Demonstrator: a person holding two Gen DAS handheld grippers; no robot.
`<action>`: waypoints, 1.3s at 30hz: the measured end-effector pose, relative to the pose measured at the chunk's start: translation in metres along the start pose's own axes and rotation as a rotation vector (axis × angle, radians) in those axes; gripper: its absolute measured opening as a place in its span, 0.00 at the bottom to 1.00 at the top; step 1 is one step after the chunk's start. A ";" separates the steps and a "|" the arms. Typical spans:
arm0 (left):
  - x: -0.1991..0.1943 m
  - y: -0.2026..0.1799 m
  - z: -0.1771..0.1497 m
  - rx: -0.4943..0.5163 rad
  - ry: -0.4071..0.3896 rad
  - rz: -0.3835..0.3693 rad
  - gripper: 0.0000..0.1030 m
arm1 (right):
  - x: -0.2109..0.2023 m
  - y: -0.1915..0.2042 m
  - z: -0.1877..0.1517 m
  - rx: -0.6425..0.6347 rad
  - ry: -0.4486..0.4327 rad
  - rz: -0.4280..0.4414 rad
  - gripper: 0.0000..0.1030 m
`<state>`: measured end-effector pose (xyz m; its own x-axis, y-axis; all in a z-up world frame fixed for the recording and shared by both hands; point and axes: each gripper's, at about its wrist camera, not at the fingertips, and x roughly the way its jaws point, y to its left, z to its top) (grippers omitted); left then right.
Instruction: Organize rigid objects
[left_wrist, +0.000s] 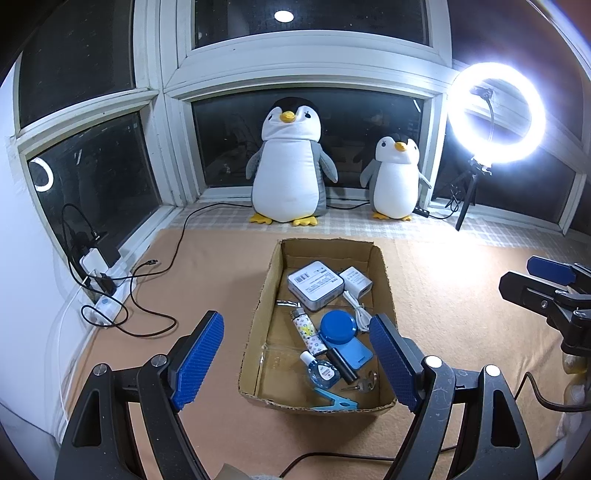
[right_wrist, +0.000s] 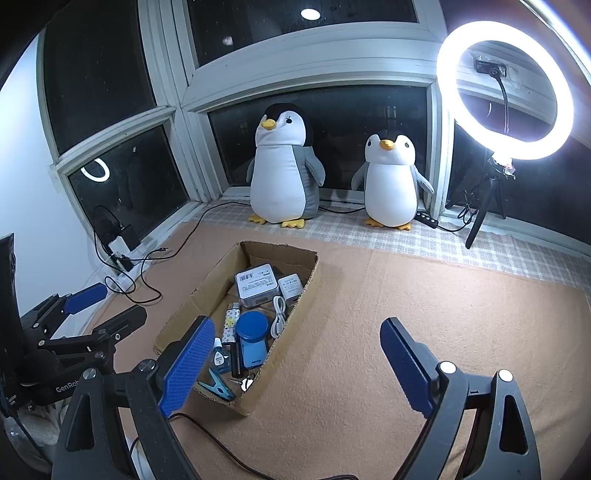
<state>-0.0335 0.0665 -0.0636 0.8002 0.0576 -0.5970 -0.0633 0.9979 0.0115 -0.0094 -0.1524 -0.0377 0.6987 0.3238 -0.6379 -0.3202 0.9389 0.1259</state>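
Night-dark bay window (left_wrist: 306, 136) behind, orange blanket-like surface (left_wrist: 443, 295) in front, checked cloth strip along the sill. Two penguin plushies stand on the strip: big one (left_wrist: 290, 162), small one (left_wrist: 395, 177) to its right. Lit ring light (left_wrist: 496, 112) on a tripod at far right. Power strip with plugs and black cables (left_wrist: 107, 288) at left by the wall. Open cardboard box (left_wrist: 264, 295) sits mid-surface, all the task items inside it: white power bank (left_wrist: 315, 284) and white charger (left_wrist: 355, 281) at the far end, coiled white cable (left_wrist: 360, 314) just beside them, patterned lighter-like tube (left_wrist: 308, 332), blue round lid (left_wrist: 338, 326), blue flat case (left_wrist: 356, 355), black cylinder (left_wrist: 341, 363), small blue liquid bottle (left_wrist: 321, 371), keys (left_wrist: 364, 384), blue clip (left_wrist: 334, 400) at the near end. Left gripper (left_wrist: 295, 362) released, jaws wide apart, nothing between them, hovering over the box's near end. Right gripper (right_wrist: 295, 365) also spread wide and empty, held to the right of the box above bare blanket; its left finger overlaps the box's near corner in the right wrist view. Each gripper shows at the other camera's edge.
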 end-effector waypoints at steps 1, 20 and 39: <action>0.000 0.000 0.000 -0.001 0.001 0.001 0.81 | -0.001 0.000 0.000 0.000 0.000 0.000 0.86; 0.003 0.002 -0.001 -0.007 0.004 0.004 0.82 | 0.004 -0.001 0.000 -0.001 0.012 0.004 0.86; 0.003 0.002 -0.002 -0.005 0.008 0.003 0.82 | 0.008 -0.004 -0.002 -0.001 0.023 0.013 0.86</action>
<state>-0.0323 0.0687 -0.0666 0.7955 0.0605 -0.6029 -0.0691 0.9976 0.0090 -0.0040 -0.1541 -0.0447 0.6799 0.3332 -0.6532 -0.3295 0.9346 0.1337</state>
